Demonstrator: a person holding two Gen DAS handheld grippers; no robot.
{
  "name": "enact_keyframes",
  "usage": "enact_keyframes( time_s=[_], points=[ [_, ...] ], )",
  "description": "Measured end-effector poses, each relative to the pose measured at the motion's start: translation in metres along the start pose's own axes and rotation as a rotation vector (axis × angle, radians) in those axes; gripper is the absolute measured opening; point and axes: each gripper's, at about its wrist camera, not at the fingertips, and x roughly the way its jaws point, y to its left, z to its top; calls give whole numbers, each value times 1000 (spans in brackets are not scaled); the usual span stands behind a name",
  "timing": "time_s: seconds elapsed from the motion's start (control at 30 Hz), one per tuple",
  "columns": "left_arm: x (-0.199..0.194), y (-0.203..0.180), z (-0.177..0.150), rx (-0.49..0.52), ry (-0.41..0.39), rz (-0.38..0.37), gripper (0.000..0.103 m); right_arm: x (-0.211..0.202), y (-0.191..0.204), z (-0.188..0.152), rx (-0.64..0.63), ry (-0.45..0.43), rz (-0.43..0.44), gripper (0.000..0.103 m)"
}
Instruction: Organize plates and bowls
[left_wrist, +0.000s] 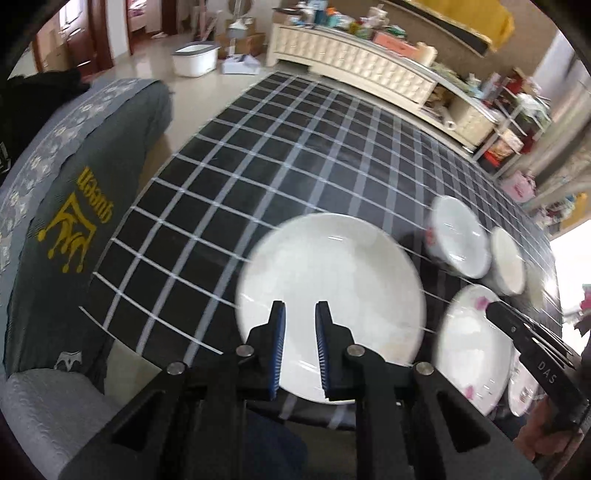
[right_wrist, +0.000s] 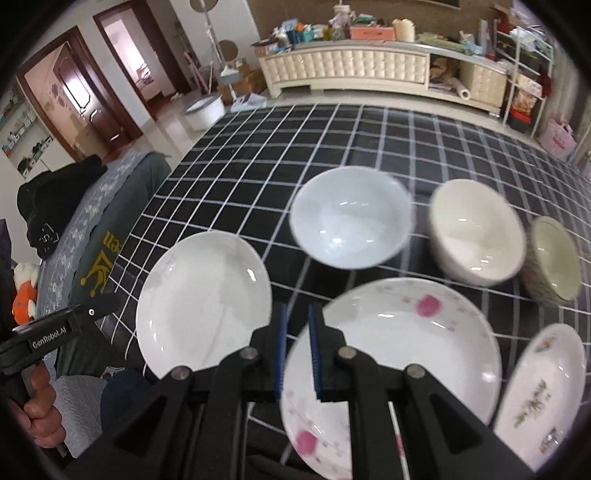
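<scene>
On checked tablecloth (right_wrist: 332, 140), plates (right_wrist: 203, 302) flat, bowls (right_wrist: 351, 221) upright

Table: under me a black cloth with a white grid (right_wrist: 258, 155) covers the table.
Floor: pale glossy tiles (right_wrist: 173, 118) beyond the table's far edge.
Cabinet: a long cream tufted cabinet (right_wrist: 347, 70) along the far wall, its top crowded with boxes and bottles.
Shelf: a white wire rack (right_wrist: 524, 74) at the cabinet's right end, a pink bag (right_wrist: 557, 138) beside it.
Doors: dark wood door frames (right_wrist: 110, 74) to my left.
Tub: a white plastic tub (right_wrist: 205, 109) on the floor.
Sofa: a grey cover with a yellow crown print (left_wrist: 74, 214) at my left.
Light: daylight glares at the right edge in the left view.
</scene>
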Motion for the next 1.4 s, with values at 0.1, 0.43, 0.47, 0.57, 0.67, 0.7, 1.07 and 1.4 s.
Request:
enact_keyframes(
  time_s=[0.1, 0.43, 0.47, 0.57, 0.67, 0.7, 1.07, 1.4],
  points=[
    [-8, -27, -9, 54, -7, -39, 15, -14, -11, -6, 14, -15, -19, 15],
    [0, -104, -37, 175, 38, -121, 15, -41, -61, -33, 47, -33, -113, 15],
    [2, -107, -40, 182, 41, -120, 15, -41, -65, -35, 47, -31, -115, 15],
    [9, -121, -46, 201, 57, -141, 15, -41, -79, -40, 64, -24, -126, 15],
    [17, -131, -50, 223, 79, -158, 18, -38, -89, -41, 75, -9, -131, 16],
    [21, -134, -51, 230, 87, -155, 20, -35, -92, -42, 69, 5, -134, 16],
    [67, -142, -55, 246, 185, -136, 24, -4, -118, -39, 59, 60, -170, 54],
    [90, -153, -53, 279, 199, -99, 23, 24, -127, -31, 8, 100, -152, 54]
  ],
)
